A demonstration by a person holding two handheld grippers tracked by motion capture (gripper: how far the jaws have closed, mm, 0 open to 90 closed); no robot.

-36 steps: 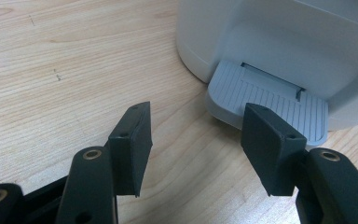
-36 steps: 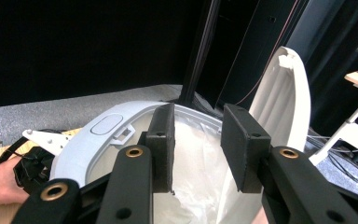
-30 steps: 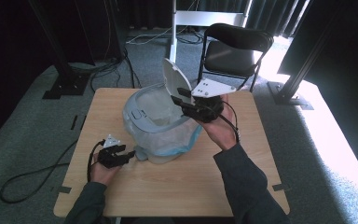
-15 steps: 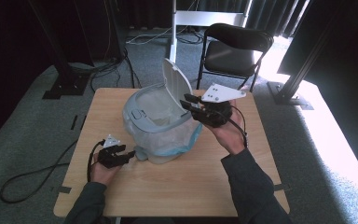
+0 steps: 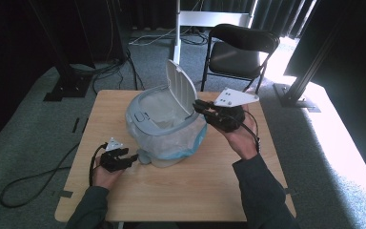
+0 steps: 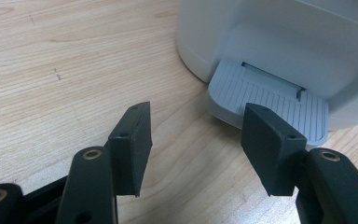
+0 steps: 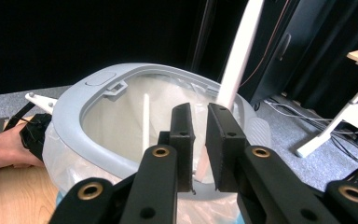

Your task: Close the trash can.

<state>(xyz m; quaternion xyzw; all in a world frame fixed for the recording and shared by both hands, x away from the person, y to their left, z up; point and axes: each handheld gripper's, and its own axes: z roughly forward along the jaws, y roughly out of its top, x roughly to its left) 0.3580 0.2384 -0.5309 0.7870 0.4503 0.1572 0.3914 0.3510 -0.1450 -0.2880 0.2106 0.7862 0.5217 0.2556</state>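
A grey pedal bin with a clear plastic liner is seen standing near the middle of the wooden counter; its white lid is raised almost upright at the 12 o'clock side of the rim. The right claw is held at about 3 o'clock of the bin, just above the rim and close beside the base of the lid; in the right gripper view its jaws have just been closing and are now left with only a narrow gap between them; the right claw is pointed over the grey rim into the lined opening, and no thing can be seen pressed between the pads, although the edge of the liner is very near to them. The left claw is kept low on the counter at about 8 o'clock of the bin; in the left gripper view the left claw is seen wide open and empty; the ribbed grey foot pedal at the foot of the bin lies just ahead of it, partly behind one jaw, and whether that jaw touches it cannot be told. A black folding chair is seen on the floor beyond the counter, at 12 o'clock.
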